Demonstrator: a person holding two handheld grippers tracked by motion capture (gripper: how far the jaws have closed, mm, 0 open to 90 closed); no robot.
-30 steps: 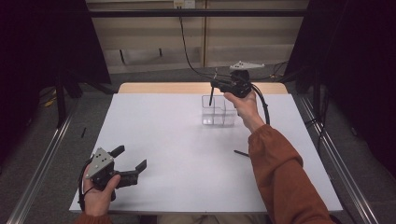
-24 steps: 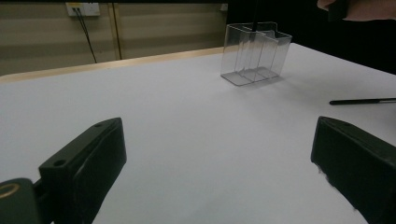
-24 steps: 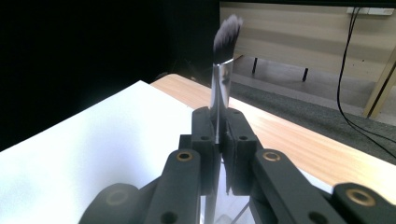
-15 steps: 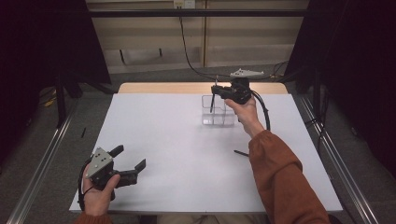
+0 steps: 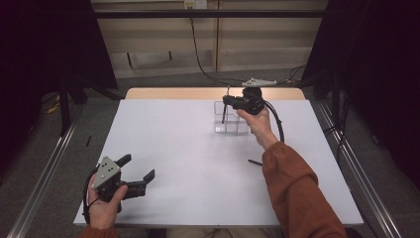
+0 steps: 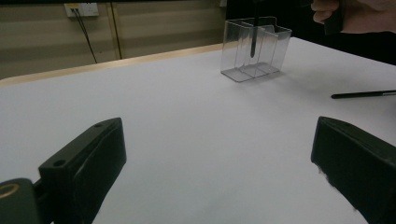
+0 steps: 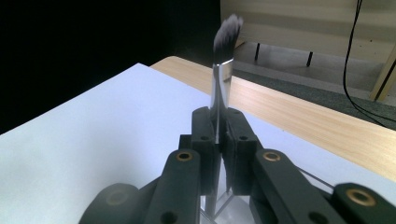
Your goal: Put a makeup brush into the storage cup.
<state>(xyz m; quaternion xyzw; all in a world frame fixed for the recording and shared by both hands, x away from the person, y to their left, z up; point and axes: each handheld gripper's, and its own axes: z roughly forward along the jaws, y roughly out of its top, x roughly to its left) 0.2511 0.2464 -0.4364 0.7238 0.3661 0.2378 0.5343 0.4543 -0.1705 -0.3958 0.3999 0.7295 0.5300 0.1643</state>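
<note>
Nearest the table's [image 5: 198,173] front edge, at its left corner: left claw [image 5: 140,171] resting in a hand, jaws spread wide, nothing between them, tips aimed up the white surface toward the clear holder [image 5: 229,119]. In the left gripper view, both black jaws standing far apart over bare white tabletop, with the holder [image 6: 254,49] well beyond them.

Farther up, right of the table's middle: a thin black stick [image 5: 255,162] lying flat, just beside the orange sleeve [image 5: 297,193], well short of the holder; seen too in the left gripper view [image 6: 362,94].

Near the table's far edge: clear holder with upright dividers, standing on the white surface. Directly above it, right claw [image 5: 227,100] pressed together, pinching a brush [image 5: 225,110] by its metal ferrule. Brush upright, dark handle reaching down inside the holder [image 6: 253,39], bristles on top [image 7: 227,29]. In the right gripper view, both jaws clamped tight against the silver ferrule, soft dark bristles blurred above.

Beyond the holder: strip of bare wood along the table's far edge.
</note>
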